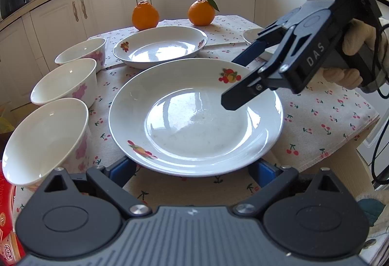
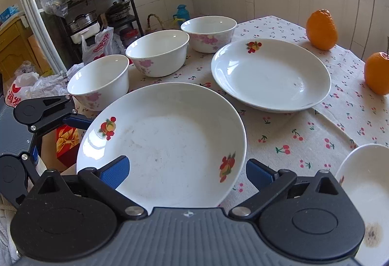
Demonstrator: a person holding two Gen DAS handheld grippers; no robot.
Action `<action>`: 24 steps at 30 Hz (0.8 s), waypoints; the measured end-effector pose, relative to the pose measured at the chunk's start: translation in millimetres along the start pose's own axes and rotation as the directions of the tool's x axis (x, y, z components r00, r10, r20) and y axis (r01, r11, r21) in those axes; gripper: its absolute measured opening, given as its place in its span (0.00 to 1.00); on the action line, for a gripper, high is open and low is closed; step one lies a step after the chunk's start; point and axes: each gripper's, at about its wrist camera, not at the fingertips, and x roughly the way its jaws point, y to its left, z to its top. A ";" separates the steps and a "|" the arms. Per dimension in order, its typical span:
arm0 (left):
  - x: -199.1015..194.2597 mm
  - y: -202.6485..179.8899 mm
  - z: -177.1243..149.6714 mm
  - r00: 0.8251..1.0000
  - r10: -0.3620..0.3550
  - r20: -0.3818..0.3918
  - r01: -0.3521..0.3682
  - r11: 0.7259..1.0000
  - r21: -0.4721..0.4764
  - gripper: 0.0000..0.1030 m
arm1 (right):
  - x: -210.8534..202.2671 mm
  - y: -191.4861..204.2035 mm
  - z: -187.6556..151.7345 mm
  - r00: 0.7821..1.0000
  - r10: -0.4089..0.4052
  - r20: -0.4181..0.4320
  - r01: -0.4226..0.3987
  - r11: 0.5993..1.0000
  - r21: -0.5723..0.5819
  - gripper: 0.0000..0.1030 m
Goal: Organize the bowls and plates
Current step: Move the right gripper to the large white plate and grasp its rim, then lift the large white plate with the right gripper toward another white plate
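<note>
Near plate (image 1: 194, 117) lies on the table (image 1: 328, 120), its close rim hiding the left gripper (image 1: 194, 172) fingertips; fingers apart, flanking it. Right gripper (image 2: 187, 171) fingers apart over the same plate. Second plate (image 1: 159, 47) behind; three bowls (image 1: 64, 81) left; a third plate (image 2: 364, 193) cut off

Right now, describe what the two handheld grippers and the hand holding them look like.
The right gripper is black, with blue finger pads, silver screws, white "DAS" lettering and a trailing black cable. A beige knit glove covers the hand. The left gripper matches, with a ribbed grey body.
</note>
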 end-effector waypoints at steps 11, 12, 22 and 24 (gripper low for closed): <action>2.6 0.4 0.5 1.000 -0.012 -0.006 0.012 1.000 -0.008 0.96 | 22.7 -17.7 20.9 0.995 0.096 -0.036 -0.096 0.995 -0.003 0.94; 2.9 0.6 0.5 1.000 -0.014 -0.006 0.014 1.000 -0.009 0.96 | 24.7 -19.1 22.7 0.994 0.103 -0.039 -0.103 0.995 -0.003 0.93; 5.1 2.7 2.0 0.999 -0.031 -0.012 0.031 0.999 -0.012 0.95 | 30.4 -26.7 27.3 0.988 0.146 -0.053 -0.145 0.989 0.027 0.90; 5.4 2.7 2.1 0.999 -0.037 -0.012 0.037 0.999 -0.007 0.95 | 28.0 -28.7 25.2 0.986 0.154 -0.055 -0.153 0.988 0.032 0.90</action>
